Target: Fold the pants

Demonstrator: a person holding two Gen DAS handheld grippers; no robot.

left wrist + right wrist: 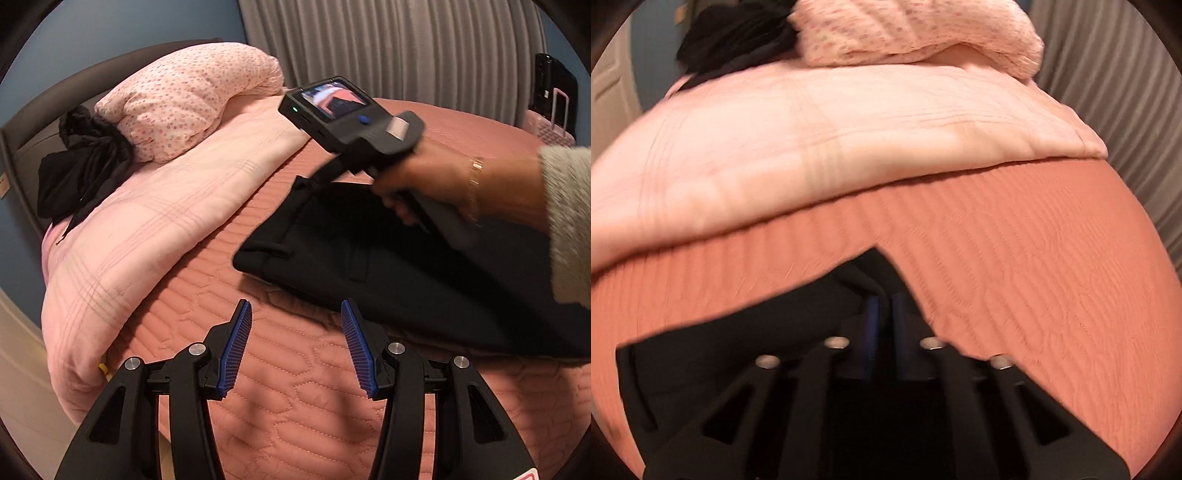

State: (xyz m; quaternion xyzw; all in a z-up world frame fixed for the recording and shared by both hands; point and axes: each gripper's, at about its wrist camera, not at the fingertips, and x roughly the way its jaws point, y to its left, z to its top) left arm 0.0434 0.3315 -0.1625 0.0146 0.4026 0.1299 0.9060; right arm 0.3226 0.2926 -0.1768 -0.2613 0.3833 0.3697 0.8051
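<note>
Left gripper [296, 345] sits at the bottom middle of its own view, blue ribbed pads [236, 345] spread wide with nothing between them, hanging over the salmon quilted bedspread [280, 413]. Right gripper [882, 332] is squeezed nearly closed on a raised fold of the black fabric pants [388, 266], which lie centre-right on the bedspread. Further out, upper left, there's a pale pink folded blanket [147, 229] with a floral pink pillow [184, 99] on top.
</note>
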